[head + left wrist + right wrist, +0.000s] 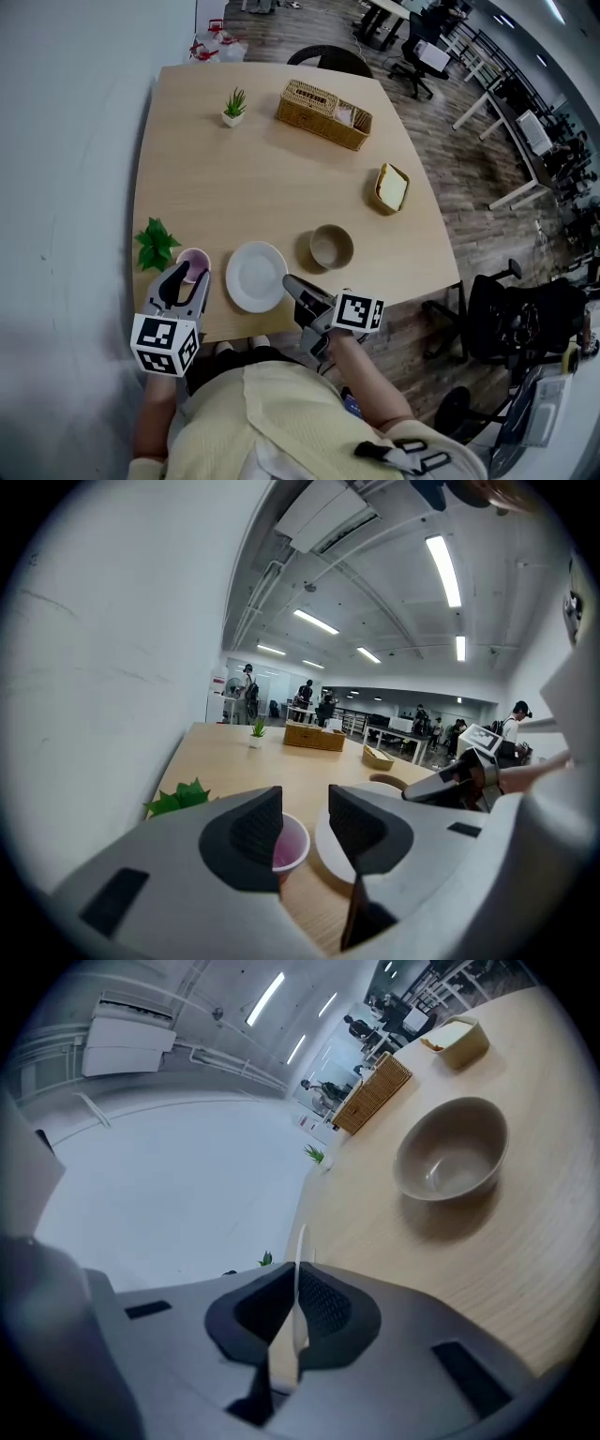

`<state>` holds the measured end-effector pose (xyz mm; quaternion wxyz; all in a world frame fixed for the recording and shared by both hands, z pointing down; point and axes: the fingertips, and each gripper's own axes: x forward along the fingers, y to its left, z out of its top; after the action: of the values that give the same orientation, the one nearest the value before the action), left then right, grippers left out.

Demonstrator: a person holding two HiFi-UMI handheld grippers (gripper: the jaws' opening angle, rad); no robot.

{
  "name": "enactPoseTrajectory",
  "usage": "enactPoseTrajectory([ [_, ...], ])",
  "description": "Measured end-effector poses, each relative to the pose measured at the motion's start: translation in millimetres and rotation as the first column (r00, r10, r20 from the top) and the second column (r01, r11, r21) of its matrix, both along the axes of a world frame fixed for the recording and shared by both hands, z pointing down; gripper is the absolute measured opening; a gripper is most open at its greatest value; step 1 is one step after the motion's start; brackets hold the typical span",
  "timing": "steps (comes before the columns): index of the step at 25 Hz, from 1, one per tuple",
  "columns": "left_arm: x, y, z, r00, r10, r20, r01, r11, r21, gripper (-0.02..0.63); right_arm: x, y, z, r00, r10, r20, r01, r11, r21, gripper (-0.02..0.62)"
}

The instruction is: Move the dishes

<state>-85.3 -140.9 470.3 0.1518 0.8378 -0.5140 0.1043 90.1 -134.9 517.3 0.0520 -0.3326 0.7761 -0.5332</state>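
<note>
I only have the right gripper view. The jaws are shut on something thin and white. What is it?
Observer: It's the white plate. In the head view the right gripper pinches its right rim.
Operator: And the left gripper?
Observer: The left gripper is open. A pink cup sits at its jaw tips, not gripped.

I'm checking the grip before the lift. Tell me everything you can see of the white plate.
The white plate is round, plain and empty, lying roughly level near the table's front edge, between the pink cup and the brown bowl. The right gripper is shut on its right rim, which shows edge-on between the jaws.
</note>
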Motion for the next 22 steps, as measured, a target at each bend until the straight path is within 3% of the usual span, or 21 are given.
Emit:
enactPoseTrajectory([
  [7,7.3,2.6,0.7,1.000,0.027,0.003,-0.027,1.000,-0.009,0.160,-11.5,15.2,5.3,0.995,-0.082,0.065,0.084,0.996,-0.032,0.026],
  [12,9.2,4.7,4.5,0.999,0.036,0.006,-0.035,0.999,-0.023,0.160,-12.9,22.2,19.0,0.993,-0.112,0.033,0.114,0.991,-0.076,0.026],
  [22,9.0,5.8,11.4,1.000,0.029,0.011,-0.028,0.999,-0.036,0.160,-7.2,24.3,55.1,0.967,-0.181,-0.180,0.160,0.979,-0.124,0.026],
])
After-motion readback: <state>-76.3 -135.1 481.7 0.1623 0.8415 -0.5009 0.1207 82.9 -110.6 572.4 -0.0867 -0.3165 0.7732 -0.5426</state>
